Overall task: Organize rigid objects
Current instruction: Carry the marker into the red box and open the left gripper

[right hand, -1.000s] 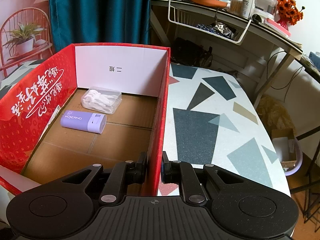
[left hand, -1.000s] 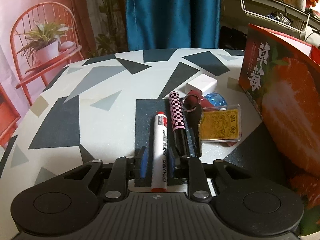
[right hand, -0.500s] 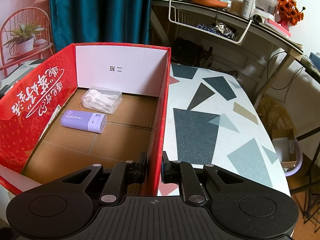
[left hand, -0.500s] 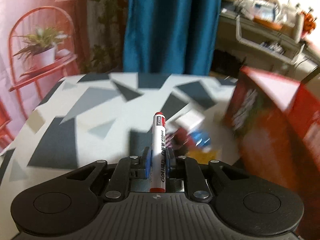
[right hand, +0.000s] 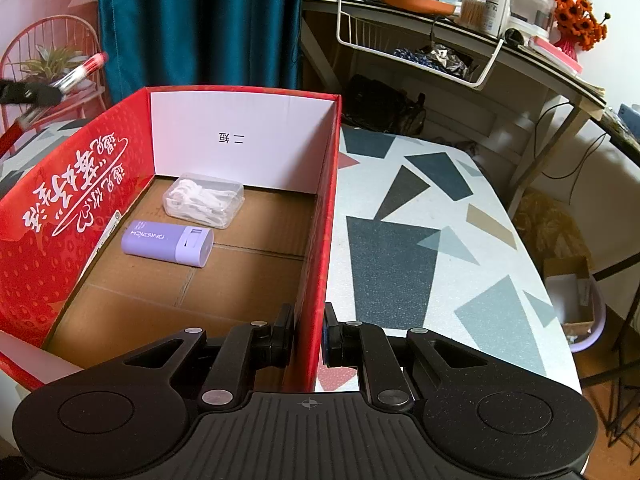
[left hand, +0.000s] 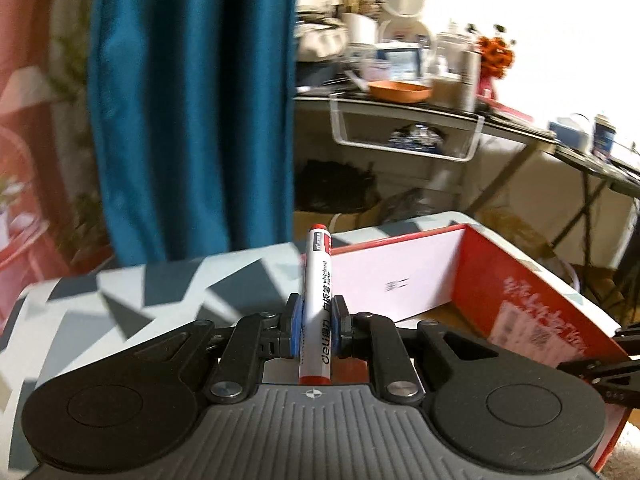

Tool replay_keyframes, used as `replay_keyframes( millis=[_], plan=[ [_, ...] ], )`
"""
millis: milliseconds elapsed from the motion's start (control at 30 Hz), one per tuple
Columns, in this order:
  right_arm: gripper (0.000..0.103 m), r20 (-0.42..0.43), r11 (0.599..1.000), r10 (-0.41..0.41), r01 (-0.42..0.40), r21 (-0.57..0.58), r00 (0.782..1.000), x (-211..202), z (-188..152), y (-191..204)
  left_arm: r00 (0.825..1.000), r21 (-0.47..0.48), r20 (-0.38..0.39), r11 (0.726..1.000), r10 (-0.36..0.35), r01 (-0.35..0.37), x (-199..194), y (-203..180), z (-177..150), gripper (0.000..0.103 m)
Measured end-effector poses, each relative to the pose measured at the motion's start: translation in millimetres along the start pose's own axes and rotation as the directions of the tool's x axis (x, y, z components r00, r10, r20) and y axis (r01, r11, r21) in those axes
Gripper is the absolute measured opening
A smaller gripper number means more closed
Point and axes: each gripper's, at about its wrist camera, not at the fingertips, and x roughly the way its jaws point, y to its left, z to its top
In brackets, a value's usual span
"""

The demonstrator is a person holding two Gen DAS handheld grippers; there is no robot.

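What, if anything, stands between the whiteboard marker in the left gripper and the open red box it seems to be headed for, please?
Nothing visible does. The whiteboard marker is clamped in the left gripper above the table, beside the red box's left wall. The box is open-topped; only a purple case and a clear case lie inside.

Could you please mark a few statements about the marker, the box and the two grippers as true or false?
1. The left gripper holds a marker. True.
2. The red box is empty. False: a purple case and a clear container lie in it.
3. The right gripper clamps the box's wall. True.
4. The marker lies inside the box. False: it is in the left gripper, above the table.
5. The purple case touches the clear container. False: they lie apart.
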Motion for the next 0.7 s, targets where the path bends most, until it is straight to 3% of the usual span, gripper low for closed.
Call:
replay_keyframes(
  millis=[333, 700],
  plan=[
    [0.013, 0.000, 1.000, 0.000, 0.000, -0.011, 1.000, 0.0, 0.8, -0.5, 0.997, 0.090, -0.017, 0.993, -0.076, 0.078, 34.0, -39.6, 2.7, 0.016],
    [0.013, -0.004, 1.000, 0.006, -0.006, -0.018, 1.000, -0.1, 0.9, 0.3, 0.995, 0.147, -0.089, 0.987, -0.048, 0.061, 62.2, -49.5, -7.8, 0.017]
  ],
)
